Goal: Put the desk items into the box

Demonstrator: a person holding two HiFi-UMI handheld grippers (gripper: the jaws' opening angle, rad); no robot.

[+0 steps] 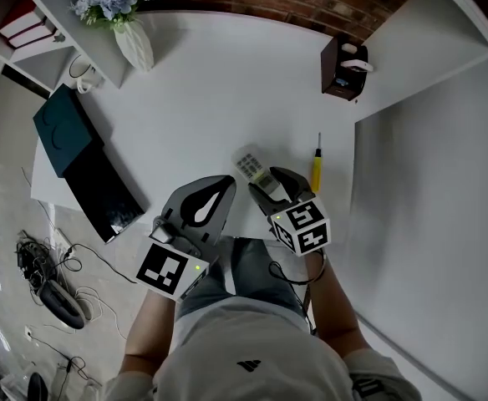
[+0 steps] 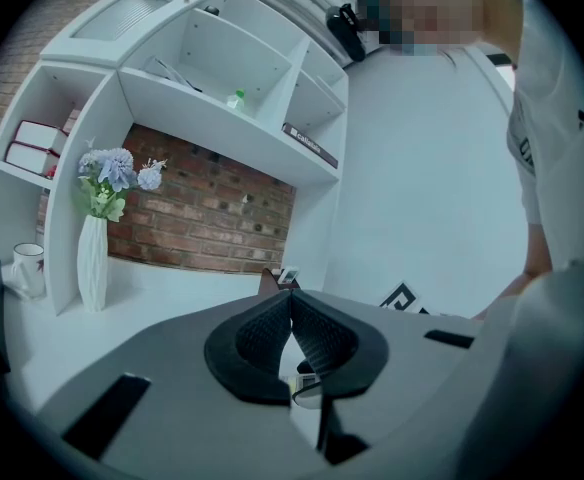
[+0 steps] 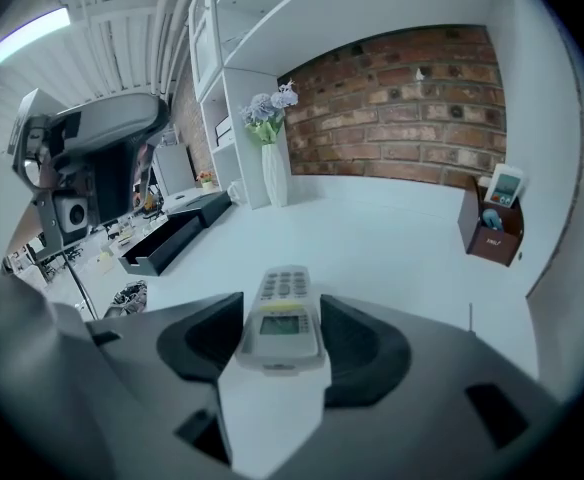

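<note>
My right gripper [image 1: 276, 187] is shut on a white remote control [image 1: 251, 165], held just above the white desk [image 1: 219, 98]. In the right gripper view the remote [image 3: 282, 313] lies lengthwise between the jaws [image 3: 282, 346], keypad end pointing away. To its left, my left gripper [image 1: 223, 182] is shut with nothing in it, and its fingertips [image 2: 292, 296] meet. A yellow screwdriver [image 1: 317, 167] lies on the desk just right of the remote. The open black box [image 1: 102, 192] sits at the desk's left edge, with its dark teal lid [image 1: 64, 128] beside it.
A brown wooden holder [image 1: 342, 67] with small items stands at the back right. A white vase of flowers [image 1: 135, 44] and a mug [image 1: 83, 75] stand at the back left. Cables lie on the floor at the left [image 1: 48, 274]. White shelving rises behind.
</note>
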